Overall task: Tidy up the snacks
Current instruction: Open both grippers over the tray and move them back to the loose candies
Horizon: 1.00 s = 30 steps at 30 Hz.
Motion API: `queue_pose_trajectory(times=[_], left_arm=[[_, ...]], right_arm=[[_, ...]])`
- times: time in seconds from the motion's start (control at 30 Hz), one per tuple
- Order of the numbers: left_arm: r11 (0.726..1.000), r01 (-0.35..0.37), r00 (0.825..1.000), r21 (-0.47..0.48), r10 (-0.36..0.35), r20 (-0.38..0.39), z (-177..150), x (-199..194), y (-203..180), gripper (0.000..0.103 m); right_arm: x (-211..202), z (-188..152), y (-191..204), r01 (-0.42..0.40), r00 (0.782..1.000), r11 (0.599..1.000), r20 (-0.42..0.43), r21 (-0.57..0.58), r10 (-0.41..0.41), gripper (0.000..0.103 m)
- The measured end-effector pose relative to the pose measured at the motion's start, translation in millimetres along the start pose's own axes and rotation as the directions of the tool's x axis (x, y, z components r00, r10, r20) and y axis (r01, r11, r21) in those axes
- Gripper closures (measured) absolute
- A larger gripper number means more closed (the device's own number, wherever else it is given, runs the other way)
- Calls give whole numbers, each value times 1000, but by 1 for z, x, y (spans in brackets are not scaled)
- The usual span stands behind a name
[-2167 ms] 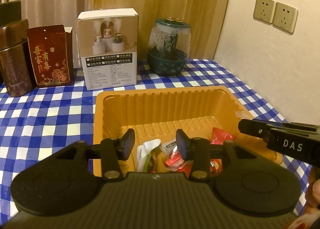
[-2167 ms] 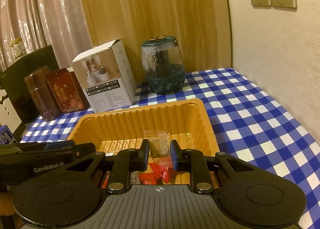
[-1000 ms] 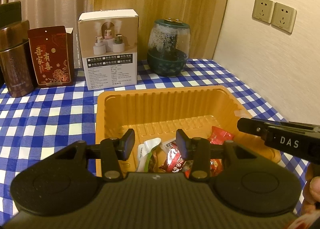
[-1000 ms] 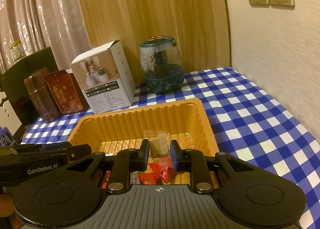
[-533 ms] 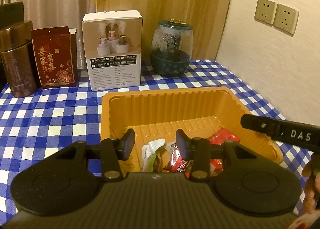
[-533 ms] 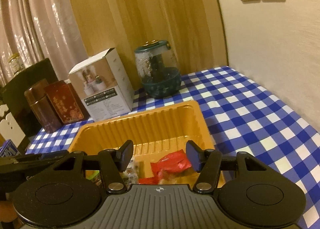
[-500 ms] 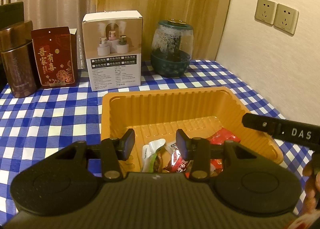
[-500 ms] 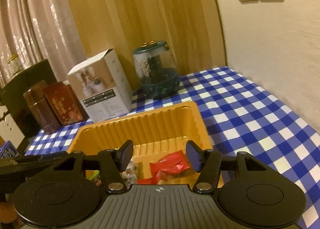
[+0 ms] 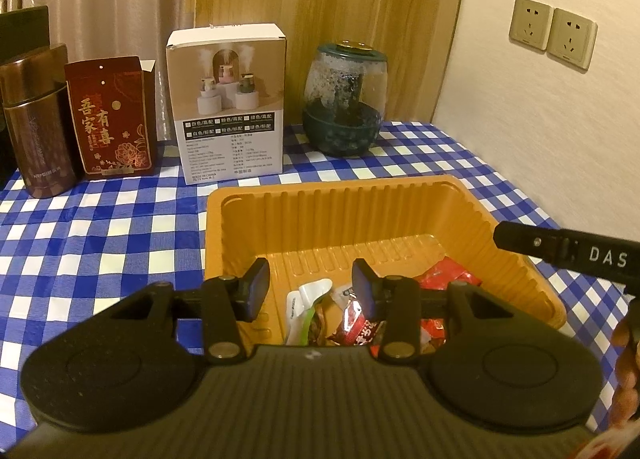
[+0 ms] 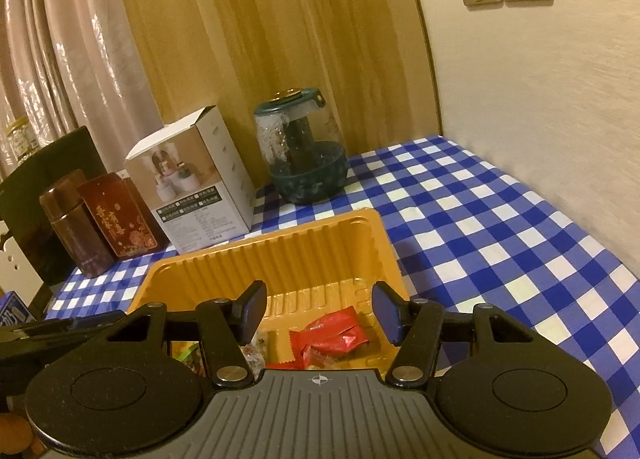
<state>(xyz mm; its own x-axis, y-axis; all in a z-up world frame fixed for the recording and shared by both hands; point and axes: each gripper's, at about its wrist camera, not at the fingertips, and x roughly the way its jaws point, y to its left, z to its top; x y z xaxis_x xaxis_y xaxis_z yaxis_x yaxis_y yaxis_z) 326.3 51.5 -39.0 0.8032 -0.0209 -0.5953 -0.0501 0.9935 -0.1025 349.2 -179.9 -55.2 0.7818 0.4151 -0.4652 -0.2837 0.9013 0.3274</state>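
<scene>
An orange plastic tray [image 9: 352, 211] with ribbed walls sits on a blue-and-white checked tablecloth [image 9: 100, 227], and the snacks lie heaped at its near end. The left gripper [image 9: 310, 289] hovers over that end with its fingers apart and nothing between them; below the gap lie a white-and-green packet [image 9: 306, 301] and a silvery red-printed wrapper [image 9: 354, 323], with red packets [image 9: 448, 275] toward 3 o'clock of them. In the right wrist view the right gripper [image 10: 320, 313] also hangs over the tray, its fingers spread wide and clamped on nothing; a red snack packet [image 10: 334, 333] lies loose on the tray floor beneath the gap, touching neither pad. Seen from the left wrist, the right gripper's dark finger reaches in over the tray's rim at 3 o'clock. Beyond the tray, at 12 o'clock, stand a white printed box [image 9: 230, 103] and a glass jar with a green base [image 9: 344, 95]; at 10 o'clock stand a red carton [image 9: 110, 119] and a brown tin [image 9: 38, 127]. Two wall sockets [image 9: 552, 33] sit at 2 o'clock.
</scene>
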Motion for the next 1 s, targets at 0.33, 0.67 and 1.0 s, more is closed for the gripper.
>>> queue_pose_trajectory(times=[0.33, 0.67, 1.0], left_arm=[[1000, -4, 1000, 8, 4, 22, -1, -14, -6, 56], [1000, -3, 1000, 25, 2, 24, -15, -40, -16, 43], [1000, 2, 1000, 23, -2, 19, -38, -72, -19, 32]], right_arm=[[-10, -4, 0, 22, 1000, 1000, -9, -8, -22, 44], [-26, -17, 7, 22, 999, 999, -30, -37, -23, 44], [-55, -32, 8, 32, 999, 999, -38, -37, -33, 44]])
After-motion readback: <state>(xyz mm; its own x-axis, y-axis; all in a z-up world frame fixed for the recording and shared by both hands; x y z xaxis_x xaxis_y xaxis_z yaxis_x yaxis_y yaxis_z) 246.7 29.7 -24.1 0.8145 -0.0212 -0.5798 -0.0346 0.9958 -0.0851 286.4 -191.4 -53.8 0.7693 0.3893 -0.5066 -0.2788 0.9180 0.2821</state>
